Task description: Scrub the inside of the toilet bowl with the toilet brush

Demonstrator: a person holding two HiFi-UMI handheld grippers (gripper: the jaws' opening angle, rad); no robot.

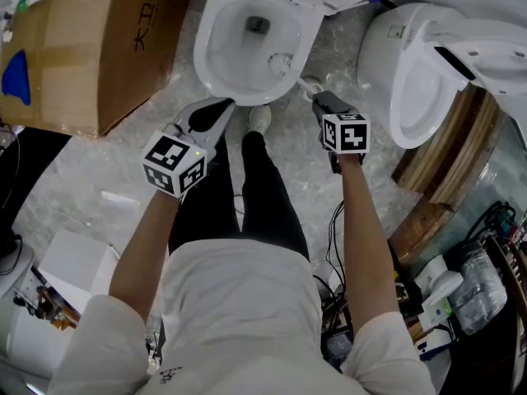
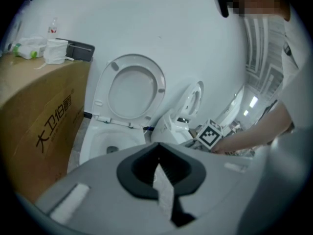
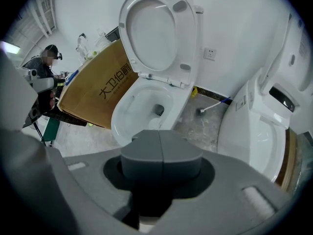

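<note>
**Head view, with both gripper views.** A person stands over an open toilet, a gripper in each hand.

The bowl (image 1: 211,66) lies at top centre, and its seat (image 3: 155,31) is raised upright against the wall. The brush (image 1: 281,59) has its head inside the bowl, on the near right wall and on the person's side of the drain (image 1: 257,25). Its pale handle slants out over the rim to the tip of the right gripper (image 1: 320,99).

The right gripper's pads are pressed together along a single seam in its own view (image 3: 160,138). No handle shows between them there — the hold on the brush is read from the head view alone.

The left gripper (image 1: 223,109) hangs just outside the bowl's front rim, to the left of the brush. In its own view (image 2: 159,173) the jaws stand a narrow way apart, with a wedge of floor (image 1: 99,179) showing through the gap and nothing between them.

A brown box (image 1: 99,52) stands to the left of the bowl. A second toilet (image 1: 412,64) stands to the right, well apart from the brush.
</note>
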